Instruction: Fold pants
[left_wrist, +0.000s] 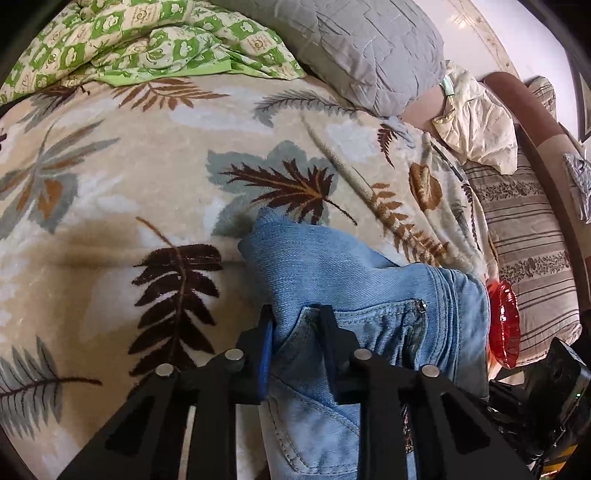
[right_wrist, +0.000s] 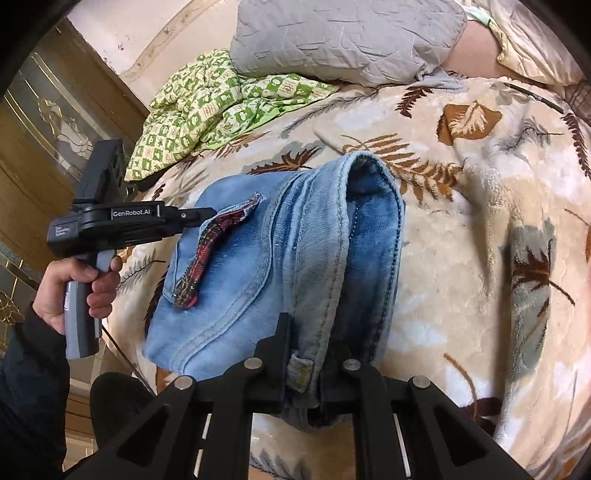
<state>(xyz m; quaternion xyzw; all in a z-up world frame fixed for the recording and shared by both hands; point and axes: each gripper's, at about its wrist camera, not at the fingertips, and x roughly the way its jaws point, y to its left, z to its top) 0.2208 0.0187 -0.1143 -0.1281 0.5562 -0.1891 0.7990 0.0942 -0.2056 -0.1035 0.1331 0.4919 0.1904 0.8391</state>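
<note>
A bed is covered by a cream blanket (right_wrist: 480, 229) with a leaf pattern, on which a folded bundle of light-blue jeans (right_wrist: 258, 266) is held, partly lifted. The denim is judged to be heavy, soft and floppy, thick at the seams; waistband and stitched edges are the firmest places to be gripped. The jaws of the right gripper (right_wrist: 306, 354) are pinched onto the waistband by a belt loop. The jaws of the left gripper (left_wrist: 297, 332) are closed on the denim at a pocket edge.

Faded denim pants (right_wrist: 258, 266), fuzzy fleece blanket (right_wrist: 461, 258)
</note>
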